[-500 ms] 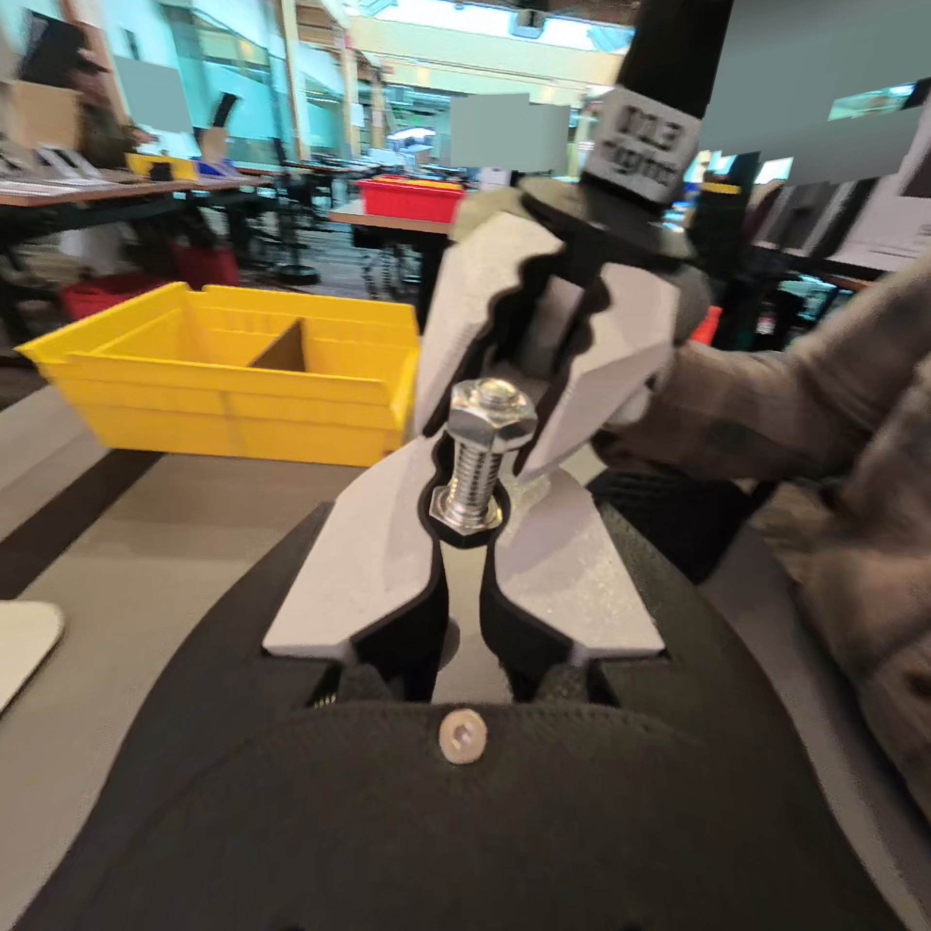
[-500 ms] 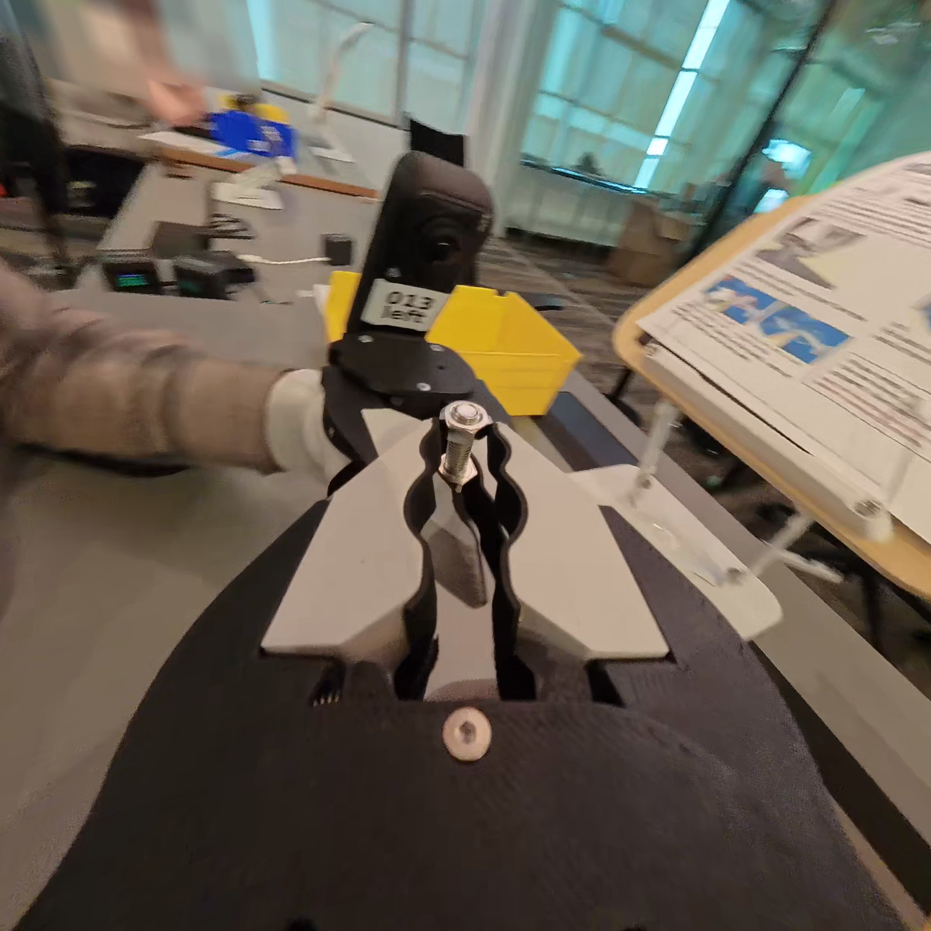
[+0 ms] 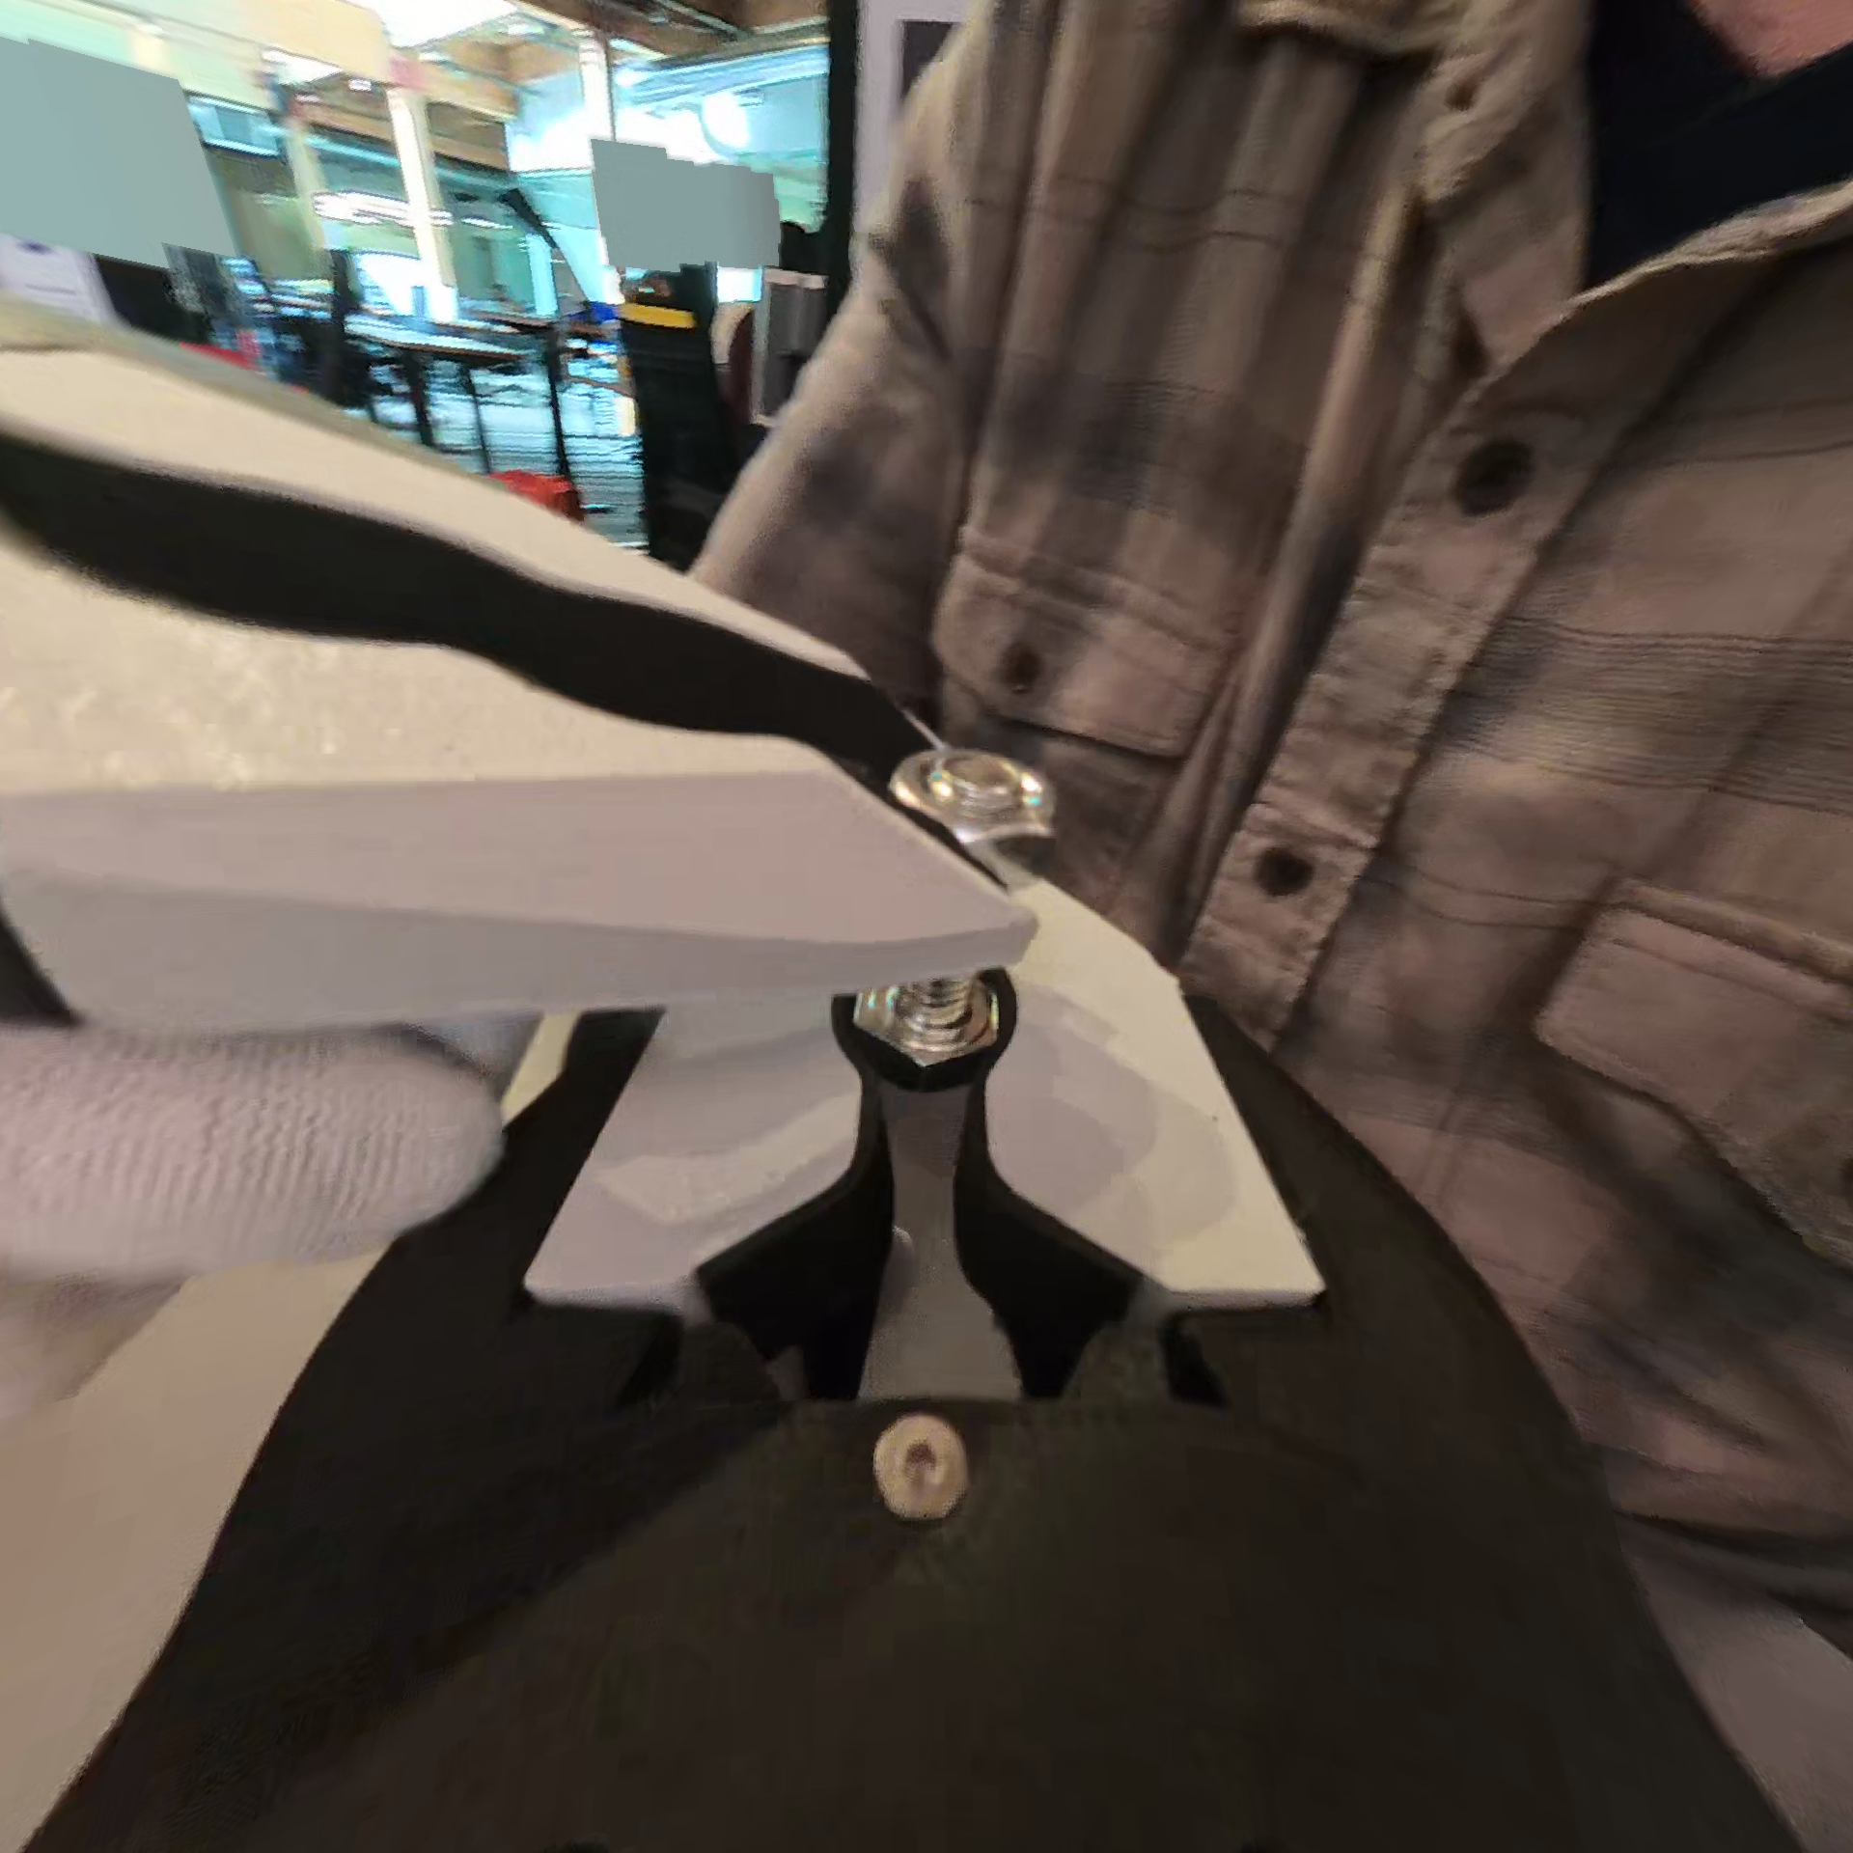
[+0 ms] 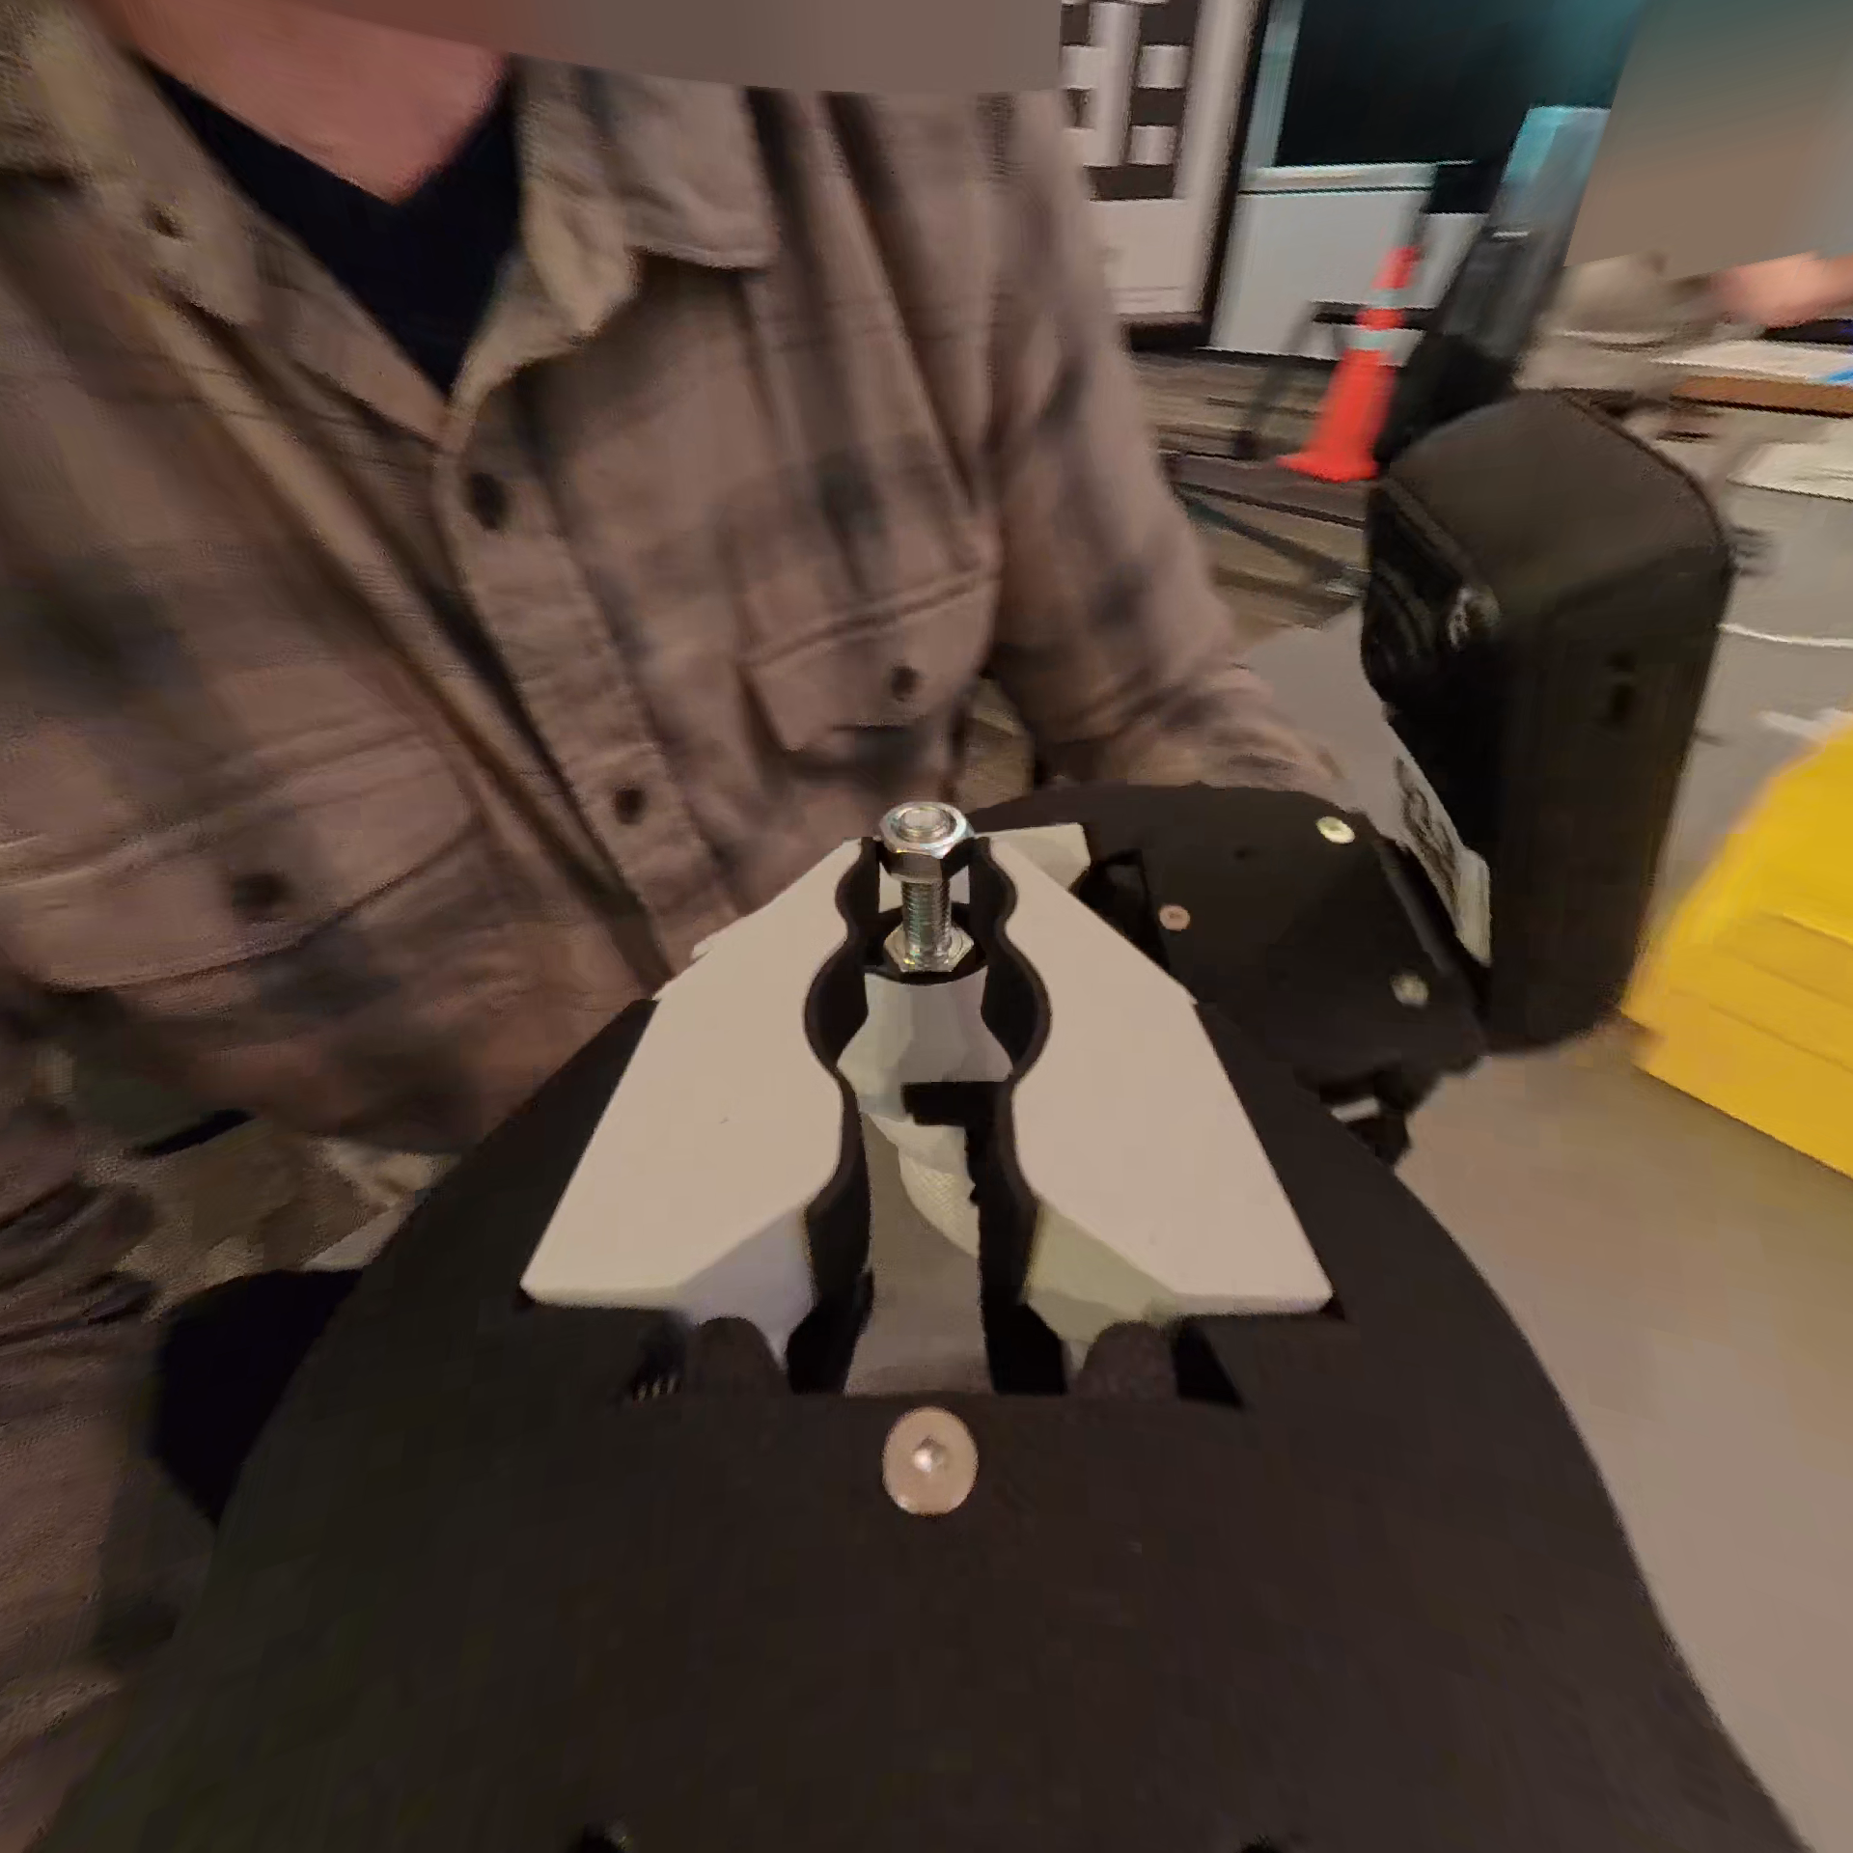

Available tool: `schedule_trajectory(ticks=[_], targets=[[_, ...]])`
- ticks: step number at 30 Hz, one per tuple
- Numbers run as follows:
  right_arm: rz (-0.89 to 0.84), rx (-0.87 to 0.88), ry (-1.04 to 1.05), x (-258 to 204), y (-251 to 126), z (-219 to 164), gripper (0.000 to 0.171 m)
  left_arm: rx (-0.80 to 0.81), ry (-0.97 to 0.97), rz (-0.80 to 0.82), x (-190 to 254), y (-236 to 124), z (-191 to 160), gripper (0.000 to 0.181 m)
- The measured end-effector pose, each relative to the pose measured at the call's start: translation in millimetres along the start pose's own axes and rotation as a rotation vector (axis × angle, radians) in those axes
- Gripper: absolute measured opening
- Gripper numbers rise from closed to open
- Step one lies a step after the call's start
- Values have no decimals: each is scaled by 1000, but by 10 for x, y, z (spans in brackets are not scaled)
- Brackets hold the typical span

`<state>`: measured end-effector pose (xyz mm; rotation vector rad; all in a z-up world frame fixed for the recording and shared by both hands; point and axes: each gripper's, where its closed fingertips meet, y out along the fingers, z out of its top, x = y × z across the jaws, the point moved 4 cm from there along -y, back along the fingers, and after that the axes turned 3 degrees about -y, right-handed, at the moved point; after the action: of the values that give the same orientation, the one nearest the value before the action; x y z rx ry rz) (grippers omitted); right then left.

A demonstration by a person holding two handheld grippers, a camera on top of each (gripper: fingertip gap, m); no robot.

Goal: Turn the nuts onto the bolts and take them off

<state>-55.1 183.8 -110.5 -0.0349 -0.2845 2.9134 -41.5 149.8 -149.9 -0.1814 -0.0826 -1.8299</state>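
A: How many pieces were there?

B: One bolt (image 4: 920, 907), one nut (image 4: 924, 961), two grippers.

A: What had each claw hold of?

B: The left gripper (image 3: 924, 1038) was nearly closed, pinching the nut between its tips. The right gripper (image 4: 922, 862), open only a bolt-head's width, clamped the bolt's head at its fingertips, shaft running down to the nut just below.
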Motion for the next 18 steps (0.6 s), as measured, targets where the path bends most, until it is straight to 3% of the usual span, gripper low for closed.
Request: schedule_trajectory(ticks=[3, 8, 9, 12, 18], targets=[[161, 5, -25, -102, 57, 37, 16, 22, -5, -48, 86, 131, 20, 10], [136, 8, -44, -70, 5, 44, 16, 30, -8, 14, 6, 89, 44, 9], [94, 14, -43, -38, -21, 47, 17, 37, -4, 43, -31, 47, 59, 9], [-88, 32, -16, 87, -158, 46, 42, 25, 15, 198, -214, -132, 70, 9], [-697, 39, 4, 279, -700, 64, 60, 69, 18, 609, -702, -629, 68, 10]])
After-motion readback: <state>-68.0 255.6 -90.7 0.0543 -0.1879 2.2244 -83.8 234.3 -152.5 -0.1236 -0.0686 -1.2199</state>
